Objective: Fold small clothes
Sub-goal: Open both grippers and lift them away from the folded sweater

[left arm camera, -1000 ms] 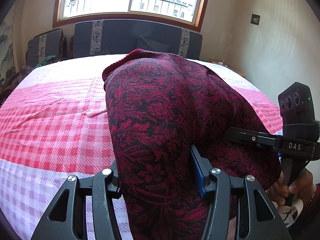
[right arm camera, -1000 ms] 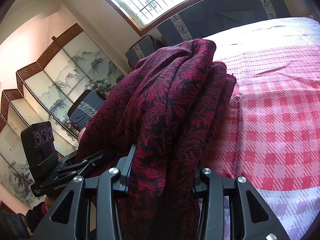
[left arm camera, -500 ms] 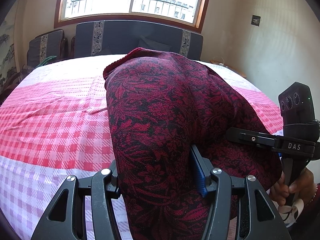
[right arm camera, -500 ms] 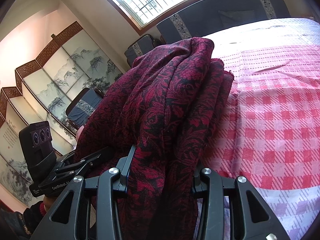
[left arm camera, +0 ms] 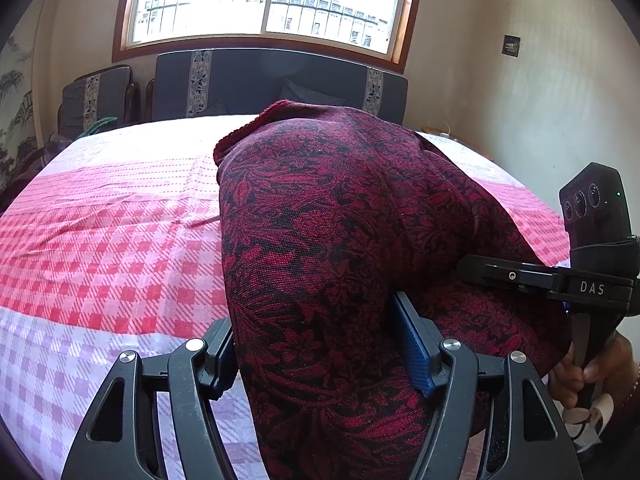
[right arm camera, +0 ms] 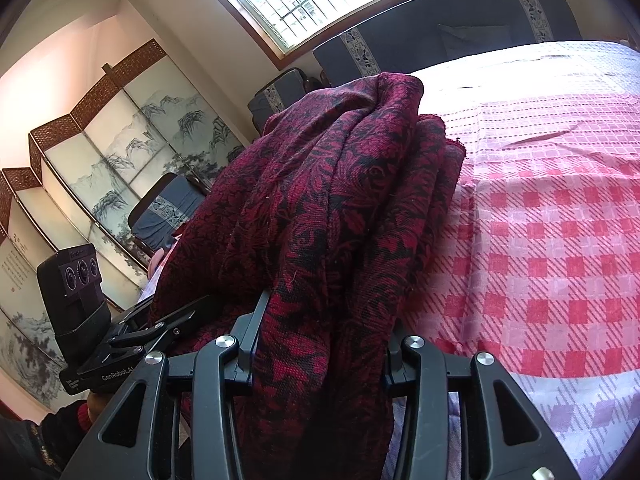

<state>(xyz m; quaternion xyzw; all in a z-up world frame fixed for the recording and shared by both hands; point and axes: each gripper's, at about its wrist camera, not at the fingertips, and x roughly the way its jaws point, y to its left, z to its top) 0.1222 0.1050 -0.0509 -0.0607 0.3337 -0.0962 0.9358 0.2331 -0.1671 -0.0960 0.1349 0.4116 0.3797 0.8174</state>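
So the dark red patterned cloth [left arm camera: 344, 240] is pinched in both tools at once. The left tool [left arm camera: 320, 356] is closed down on a thick bunch of it, and the right tool [right arm camera: 320, 344] is clamped on its own gathered layers. It's probably held up like that so the far end can be draped over the checked bed cover [left arm camera: 112, 248] and folded. The cloth is kept near the bed's near edge, stretching toward the headboard [left arm camera: 260, 80]. Compared with a second ago, barely anything is changed; the view is just shifted slightly.
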